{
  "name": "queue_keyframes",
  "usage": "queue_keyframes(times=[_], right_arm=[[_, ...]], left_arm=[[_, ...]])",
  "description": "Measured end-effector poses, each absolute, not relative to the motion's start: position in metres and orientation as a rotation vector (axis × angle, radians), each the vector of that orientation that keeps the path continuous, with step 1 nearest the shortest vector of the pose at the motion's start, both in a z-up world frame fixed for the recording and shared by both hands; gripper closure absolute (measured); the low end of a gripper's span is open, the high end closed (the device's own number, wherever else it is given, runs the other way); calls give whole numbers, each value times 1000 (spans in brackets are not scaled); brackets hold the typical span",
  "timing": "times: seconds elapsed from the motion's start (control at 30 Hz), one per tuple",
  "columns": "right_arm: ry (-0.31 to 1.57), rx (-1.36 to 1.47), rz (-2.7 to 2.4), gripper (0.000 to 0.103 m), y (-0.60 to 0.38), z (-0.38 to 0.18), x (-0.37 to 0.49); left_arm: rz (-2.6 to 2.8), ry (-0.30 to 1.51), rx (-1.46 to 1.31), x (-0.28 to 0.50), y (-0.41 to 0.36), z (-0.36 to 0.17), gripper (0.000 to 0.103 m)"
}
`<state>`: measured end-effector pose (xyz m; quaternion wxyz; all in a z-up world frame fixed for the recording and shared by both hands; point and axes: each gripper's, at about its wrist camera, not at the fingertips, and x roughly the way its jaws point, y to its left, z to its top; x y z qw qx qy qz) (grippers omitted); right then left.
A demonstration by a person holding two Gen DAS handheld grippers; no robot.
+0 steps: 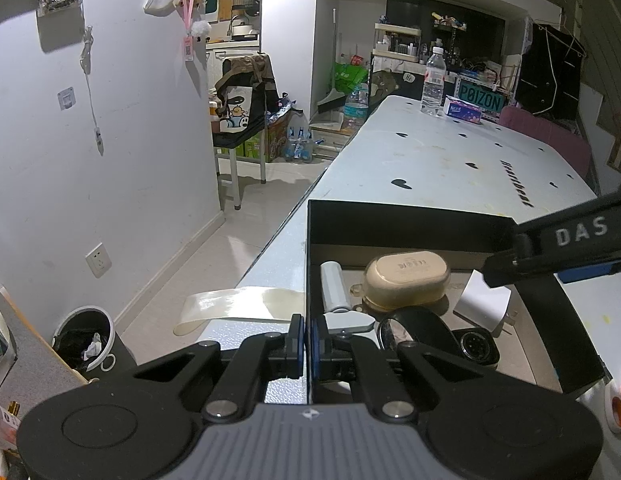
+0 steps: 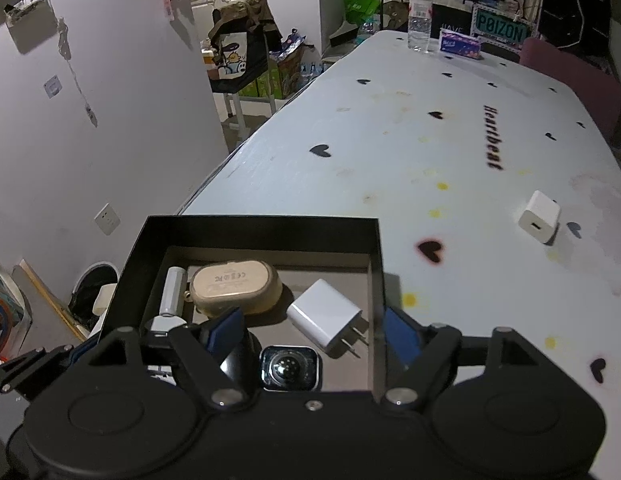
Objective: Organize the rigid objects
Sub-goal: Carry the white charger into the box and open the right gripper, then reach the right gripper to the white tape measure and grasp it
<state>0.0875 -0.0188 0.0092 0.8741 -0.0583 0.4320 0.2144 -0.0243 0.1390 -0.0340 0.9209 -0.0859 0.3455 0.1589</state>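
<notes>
An open black box (image 2: 262,228) sits at the table's near left corner. In it lie a beige oval case (image 2: 234,286), a white cylinder (image 2: 172,290), a white plug charger (image 2: 326,318), a watch (image 2: 288,368) and a dark round piece (image 2: 238,356). My left gripper (image 1: 306,344) is shut on the black box's (image 1: 406,220) left wall. My right gripper (image 2: 310,324) hangs open over the box, one finger inside and one outside the right wall, touching nothing. Another white charger (image 2: 539,216) lies on the table to the right.
A water bottle (image 2: 419,12) and a tissue pack (image 2: 460,43) stand at the table's far end beside a pink chair (image 2: 574,76). A dustbin (image 1: 88,338) stands on the floor left of the table. A strip of tape (image 1: 238,304) hangs off the table's left edge.
</notes>
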Motion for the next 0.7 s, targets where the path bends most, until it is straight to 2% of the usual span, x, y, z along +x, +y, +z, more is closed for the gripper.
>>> queue_keyframes(times=[0.7], right_arm=[[853,-58,408,4,-94,35,58]], left_arm=[[330,710,-170,-24,140,-35,99]])
